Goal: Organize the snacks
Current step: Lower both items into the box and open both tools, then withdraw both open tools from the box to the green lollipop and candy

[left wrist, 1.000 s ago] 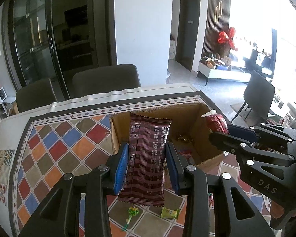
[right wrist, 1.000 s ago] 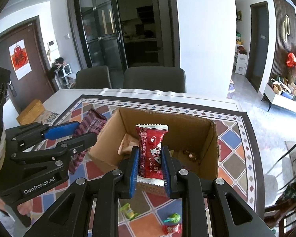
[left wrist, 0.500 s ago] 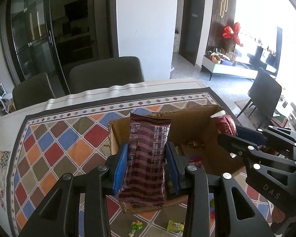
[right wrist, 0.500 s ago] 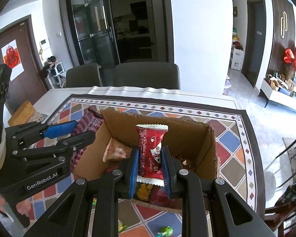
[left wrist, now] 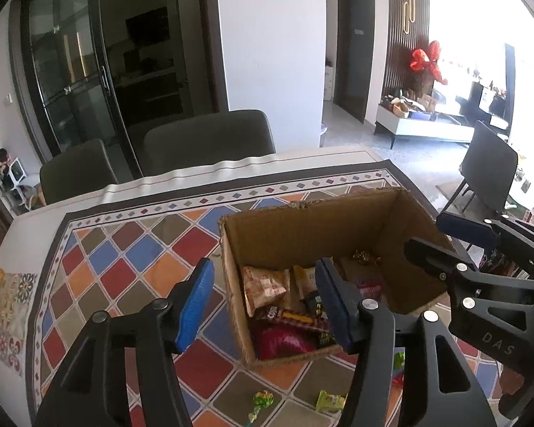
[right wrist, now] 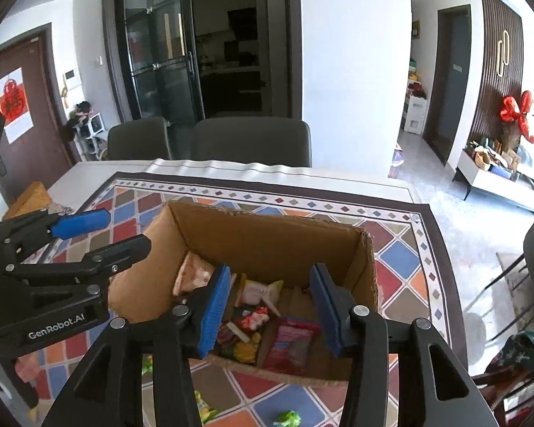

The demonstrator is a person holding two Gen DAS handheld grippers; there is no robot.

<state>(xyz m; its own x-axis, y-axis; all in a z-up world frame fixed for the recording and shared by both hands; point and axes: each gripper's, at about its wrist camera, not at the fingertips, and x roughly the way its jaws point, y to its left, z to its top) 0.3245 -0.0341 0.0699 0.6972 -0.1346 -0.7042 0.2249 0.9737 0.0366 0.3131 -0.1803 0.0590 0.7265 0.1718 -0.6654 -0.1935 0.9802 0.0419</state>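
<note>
An open cardboard box (left wrist: 320,227) (right wrist: 267,235) stands on the patterned tablecloth with several snack packets in it. My left gripper (left wrist: 265,281) hovers over the box's near left corner. Its jaws are opening and nothing is between them. A dark maroon packet (left wrist: 281,341) lies in the box just below it. My right gripper (right wrist: 270,277) hangs over the box's middle, its jaws also opening and bare. A red packet (right wrist: 295,341) lies beneath it among the other snacks. Each gripper shows in the other's view, the right gripper (left wrist: 441,238) at the right and the left gripper (right wrist: 126,229) at the left.
Loose sweets lie on the tablecloth (left wrist: 124,267) in front of the box: a green lollipop (left wrist: 263,400) and a green candy (left wrist: 329,400). Two dark chairs (left wrist: 210,135) stand at the table's far side. A yellow box (right wrist: 32,195) sits far left.
Both grippers have moved over the box and opened. The striped maroon packet has dropped from the left gripper into the box, and the red packet from the right.
</note>
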